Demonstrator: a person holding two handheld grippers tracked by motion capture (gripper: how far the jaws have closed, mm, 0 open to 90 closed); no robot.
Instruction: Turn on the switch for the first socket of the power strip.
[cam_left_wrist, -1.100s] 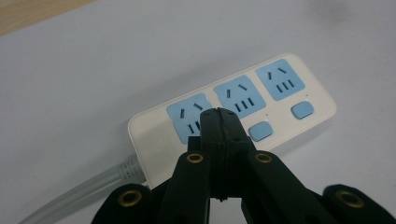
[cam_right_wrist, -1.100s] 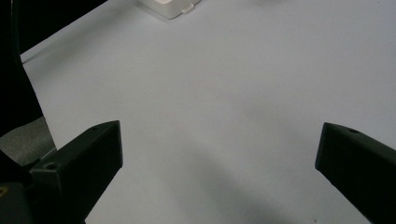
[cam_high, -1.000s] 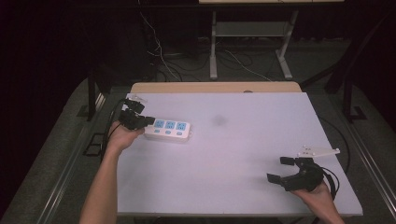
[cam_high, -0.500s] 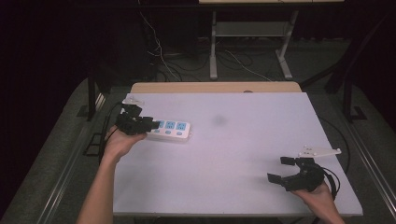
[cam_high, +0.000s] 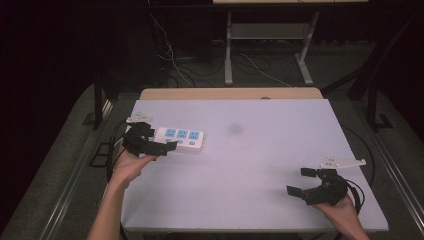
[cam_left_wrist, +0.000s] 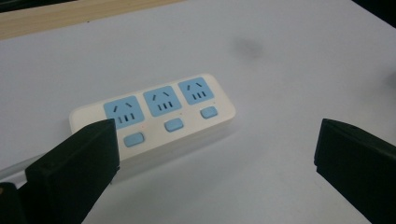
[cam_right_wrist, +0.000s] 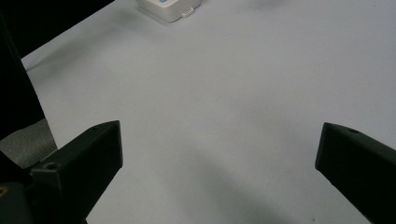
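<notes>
White table (cam_high: 260, 190); dark smudge (cam_high: 234, 129); floor cables (cam_high: 250, 62).

text: none legible | power strip (cam_left_wrist: 154, 116): blue socket faces and buttons, no readable marking | table (cam_high: 260, 165): unmarked

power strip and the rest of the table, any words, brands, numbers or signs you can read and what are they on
None: no readable text in these pictures.
Power strip: three blue sockets and three blue buttons, all unmarked; no brand or rating shows on its white top.
Table: plain white surface, no print; the dark smudge is a mark, not writing.
Left gripper and right gripper: black jaws, open, no labels visible.
</notes>
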